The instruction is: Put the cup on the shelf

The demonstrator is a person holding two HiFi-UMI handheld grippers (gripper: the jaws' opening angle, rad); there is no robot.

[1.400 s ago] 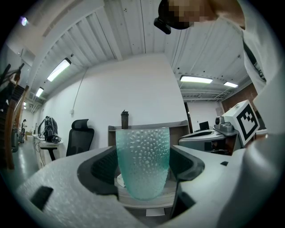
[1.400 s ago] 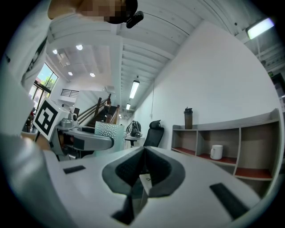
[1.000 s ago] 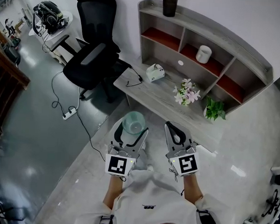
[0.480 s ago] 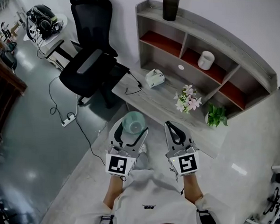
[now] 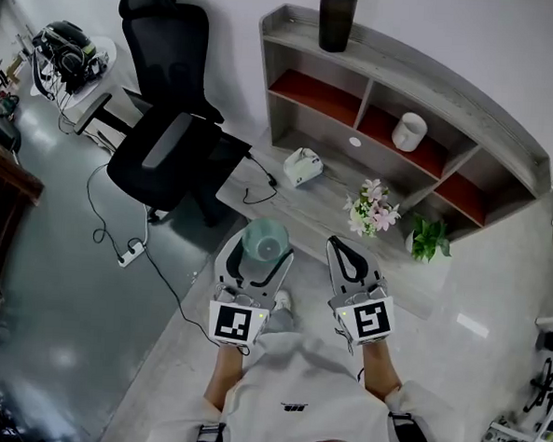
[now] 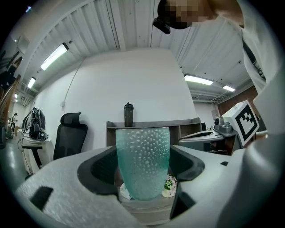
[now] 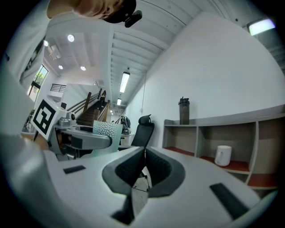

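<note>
**Teal cup on its way to the shelf**

The dimpled teal cup (image 6: 142,162) stands upright, pinched between the jaws of the left gripper (image 5: 258,252), held in the air short of the tabletop (image 5: 320,197) and well apart from the shelf (image 5: 425,80) behind it. The right gripper (image 7: 143,156) has its jaws pressed together on nothing. Over the last second both grippers have kept their place before the person, while the tabletop's near edge has drawn slightly closer and the office chair (image 5: 165,138) has slid leftward in the head view. The person appears to be walking up. The carry is under way and the placing has not begun.
</note>
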